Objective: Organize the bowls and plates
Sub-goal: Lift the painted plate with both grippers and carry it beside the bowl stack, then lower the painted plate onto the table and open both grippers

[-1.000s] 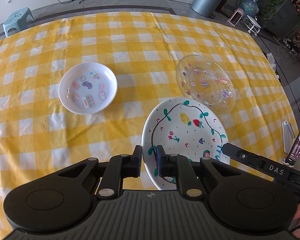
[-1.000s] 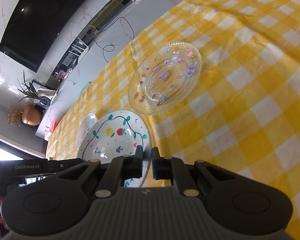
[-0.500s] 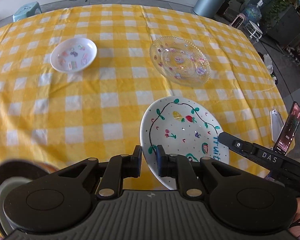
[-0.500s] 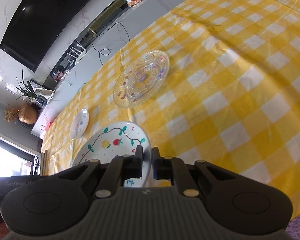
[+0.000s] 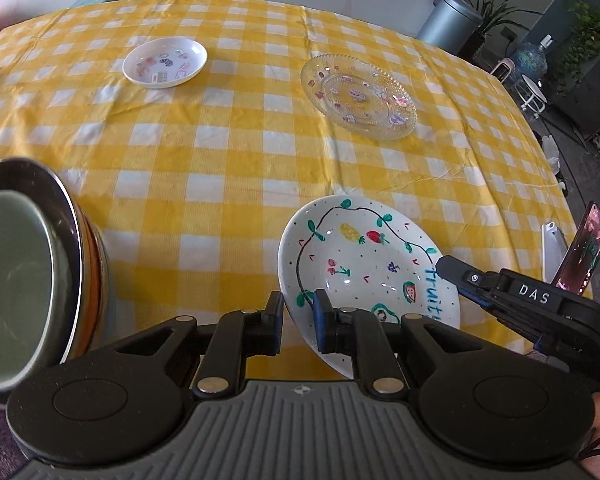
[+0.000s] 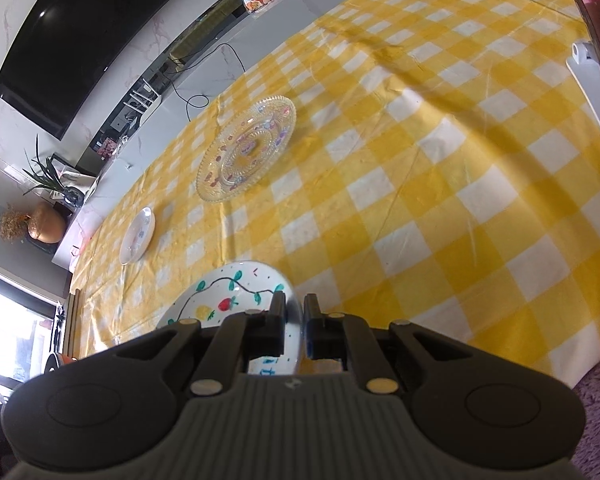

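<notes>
1. Left wrist view: the left gripper (image 5: 298, 322) pinches the near-left rim of a white ceramic plate painted with fruit and a dark vine line (image 5: 360, 264), one finger under the rim and one on the painted face.
2. The right gripper (image 5: 446, 268) reaches in from the right in that view, and its tip sits on the plate's right edge by the blue lettering.
3. Right wrist view: the right gripper (image 6: 294, 316) is pressed onto the same plate's (image 6: 228, 300) rim, which stands between its two fingers.
4. The painted plate is tilted and held over the near part of the surface covered by a yellow and white checked cloth (image 5: 228, 168).
5. A clear patterned glass plate with small coloured decals (image 5: 358, 96) lies flat farther back on the right.
6. A small white dish with stickers inside (image 5: 165, 62) lies far back on the left, well apart from the glass plate.
7. At the left edge a stack of dishes with a pale green bowl on top (image 5: 16, 284) fills the near corner.
</notes>
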A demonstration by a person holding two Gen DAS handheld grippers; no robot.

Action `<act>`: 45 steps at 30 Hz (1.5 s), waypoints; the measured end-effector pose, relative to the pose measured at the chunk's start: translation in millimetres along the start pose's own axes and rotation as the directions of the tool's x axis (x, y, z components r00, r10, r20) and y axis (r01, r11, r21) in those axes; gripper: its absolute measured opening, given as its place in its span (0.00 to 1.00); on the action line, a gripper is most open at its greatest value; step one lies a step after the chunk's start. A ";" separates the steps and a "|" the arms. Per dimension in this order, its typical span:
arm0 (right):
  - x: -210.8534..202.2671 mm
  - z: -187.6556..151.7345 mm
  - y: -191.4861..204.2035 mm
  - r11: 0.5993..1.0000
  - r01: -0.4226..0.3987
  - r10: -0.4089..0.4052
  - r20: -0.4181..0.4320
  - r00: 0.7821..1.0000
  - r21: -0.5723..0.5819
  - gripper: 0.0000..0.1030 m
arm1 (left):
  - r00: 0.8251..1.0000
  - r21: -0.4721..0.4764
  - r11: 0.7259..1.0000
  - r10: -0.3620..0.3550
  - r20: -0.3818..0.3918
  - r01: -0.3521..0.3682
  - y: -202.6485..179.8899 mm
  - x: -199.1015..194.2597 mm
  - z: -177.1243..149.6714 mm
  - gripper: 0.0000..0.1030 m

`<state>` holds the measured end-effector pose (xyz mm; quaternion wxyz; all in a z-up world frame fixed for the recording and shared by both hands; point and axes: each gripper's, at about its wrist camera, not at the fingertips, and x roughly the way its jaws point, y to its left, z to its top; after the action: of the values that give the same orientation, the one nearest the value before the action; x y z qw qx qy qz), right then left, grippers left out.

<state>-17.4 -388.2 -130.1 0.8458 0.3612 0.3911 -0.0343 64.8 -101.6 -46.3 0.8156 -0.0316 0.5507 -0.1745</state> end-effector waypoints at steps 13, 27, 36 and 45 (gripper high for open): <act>6.0 -12.4 13.8 0.995 0.030 -0.030 0.007 1.000 -0.094 0.06 | 0.998 -0.067 0.996 0.058 0.022 -0.057 10.6 12.9 -31.3 0.16; 23.5 -13.9 27.4 0.991 0.050 -0.045 0.038 0.998 -0.125 0.09 | 0.990 -0.073 0.990 0.124 0.064 -0.120 11.8 18.8 -25.4 0.16; 27.8 -17.6 25.0 0.988 0.064 -0.060 0.034 0.998 -0.137 0.14 | 0.987 -0.054 0.990 0.136 0.081 -0.132 9.8 19.9 -26.0 0.17; 12.8 -17.7 33.2 0.984 0.070 -0.053 0.100 0.994 -0.165 0.31 | 0.980 0.005 0.993 0.115 0.164 -0.117 -2.0 5.2 -25.7 0.34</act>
<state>-8.6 -349.6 -127.1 0.8895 0.2743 0.3628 -0.0445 42.6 -101.5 -60.4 0.8669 -0.0076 0.4818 -0.1275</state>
